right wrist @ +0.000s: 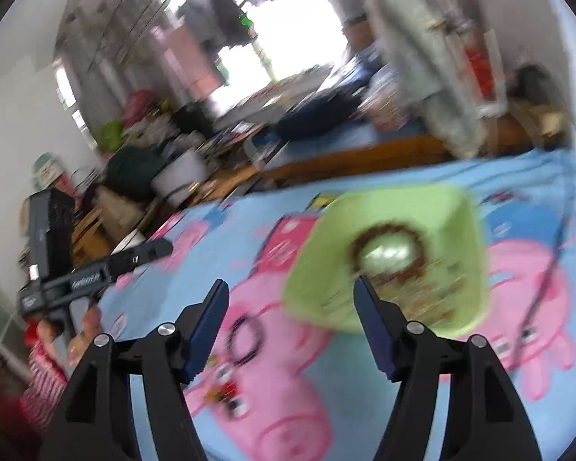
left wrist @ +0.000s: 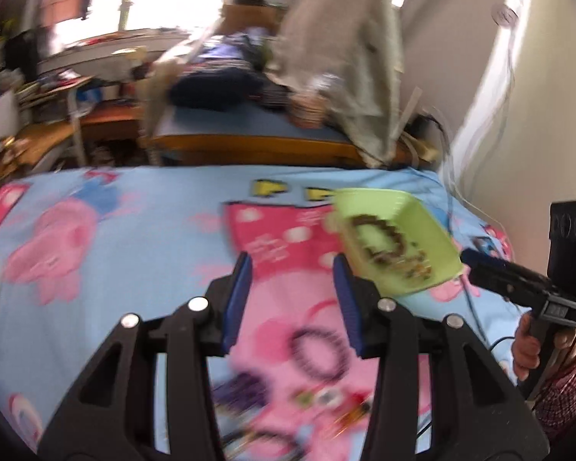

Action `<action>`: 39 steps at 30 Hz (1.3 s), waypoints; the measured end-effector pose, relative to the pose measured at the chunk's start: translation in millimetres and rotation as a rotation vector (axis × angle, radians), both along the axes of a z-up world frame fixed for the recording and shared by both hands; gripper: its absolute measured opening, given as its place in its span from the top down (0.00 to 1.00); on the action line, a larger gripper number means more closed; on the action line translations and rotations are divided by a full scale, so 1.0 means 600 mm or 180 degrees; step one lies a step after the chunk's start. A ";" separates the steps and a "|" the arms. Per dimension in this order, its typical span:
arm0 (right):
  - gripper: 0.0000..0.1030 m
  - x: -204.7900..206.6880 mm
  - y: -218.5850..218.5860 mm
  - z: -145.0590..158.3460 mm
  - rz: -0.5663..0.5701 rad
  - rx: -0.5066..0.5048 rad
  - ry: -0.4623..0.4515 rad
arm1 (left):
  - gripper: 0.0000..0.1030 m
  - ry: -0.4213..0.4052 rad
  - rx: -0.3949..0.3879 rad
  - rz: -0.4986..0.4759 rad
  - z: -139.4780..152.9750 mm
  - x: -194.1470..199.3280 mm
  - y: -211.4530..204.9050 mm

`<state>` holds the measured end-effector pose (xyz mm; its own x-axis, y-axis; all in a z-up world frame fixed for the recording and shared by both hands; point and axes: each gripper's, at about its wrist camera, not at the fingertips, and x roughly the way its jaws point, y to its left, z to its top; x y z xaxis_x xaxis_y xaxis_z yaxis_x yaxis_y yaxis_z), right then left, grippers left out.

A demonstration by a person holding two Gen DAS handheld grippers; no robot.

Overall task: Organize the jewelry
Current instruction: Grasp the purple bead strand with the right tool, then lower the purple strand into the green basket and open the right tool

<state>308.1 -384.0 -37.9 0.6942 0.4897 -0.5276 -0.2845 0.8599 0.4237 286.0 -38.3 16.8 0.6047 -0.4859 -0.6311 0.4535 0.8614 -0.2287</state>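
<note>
Cluttered bedroom fills both blurred views: window top centre, bed lower half under a blue cartoon-pig sheet (left wrist: 142, 226). I hold my left gripper (left wrist: 292, 265) and right gripper (right wrist: 290, 288) partly open, both empty. Green tray (left wrist: 430, 230), right of centre, collects a brown bead bracelet (left wrist: 380, 242); a dark bracelet (left wrist: 318, 353) and small pieces lie loose at bottom centre.
</note>
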 end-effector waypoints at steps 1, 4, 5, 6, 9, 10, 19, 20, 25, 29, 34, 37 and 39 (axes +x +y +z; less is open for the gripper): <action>0.62 0.001 0.014 -0.008 0.0106 0.0045 0.0083 | 0.59 0.0010 -0.0006 0.0066 -0.004 -0.008 0.023; 0.78 0.003 0.057 -0.029 0.0272 -0.0014 0.0212 | 0.59 0.0048 0.0034 0.0244 -0.031 -0.038 0.088; 0.89 0.004 0.074 -0.039 0.0326 -0.0052 0.0269 | 0.59 0.0063 0.0055 0.0268 -0.040 -0.046 0.098; 0.97 0.005 0.084 -0.044 0.0358 -0.0050 0.0313 | 0.59 0.0089 0.0078 0.0291 -0.053 -0.055 0.112; 1.00 0.006 0.124 -0.063 0.0502 -0.0092 0.0451 | 0.59 0.0191 0.0089 0.0308 -0.085 -0.073 0.142; 1.00 0.006 0.138 -0.067 0.0545 -0.0132 0.0480 | 0.59 0.0231 0.0073 0.0296 -0.096 -0.077 0.149; 0.99 0.017 0.273 -0.080 0.0913 -0.0849 0.0404 | 0.58 0.0316 0.0118 0.0256 -0.133 -0.082 0.156; 0.99 0.024 0.285 -0.083 0.0882 -0.0962 0.0377 | 0.58 0.0294 0.0134 0.0239 -0.133 -0.082 0.153; 0.94 0.073 0.302 -0.115 0.0900 -0.0901 0.0581 | 0.58 0.0191 0.0184 0.0220 -0.127 -0.091 0.151; 1.00 0.079 0.301 -0.107 0.1027 -0.0746 0.0651 | 0.37 0.0086 0.0246 0.0134 -0.120 -0.103 0.140; 1.00 0.064 0.278 -0.071 0.0969 -0.0531 0.0538 | 0.36 0.0000 0.0395 -0.0161 -0.122 -0.104 0.085; 1.00 0.049 0.265 -0.039 0.0985 -0.0441 0.0425 | 0.36 -0.0046 0.0480 -0.0297 -0.123 -0.092 0.043; 1.00 0.041 0.255 -0.017 0.0973 -0.0346 0.0370 | 0.36 -0.0054 0.0389 -0.0403 -0.115 -0.083 0.019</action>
<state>332.9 -231.0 -47.9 0.4562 0.6023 -0.6551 -0.4911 0.7843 0.3791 236.0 -27.2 -52.2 0.5546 -0.4792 -0.6803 0.5631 0.8180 -0.1171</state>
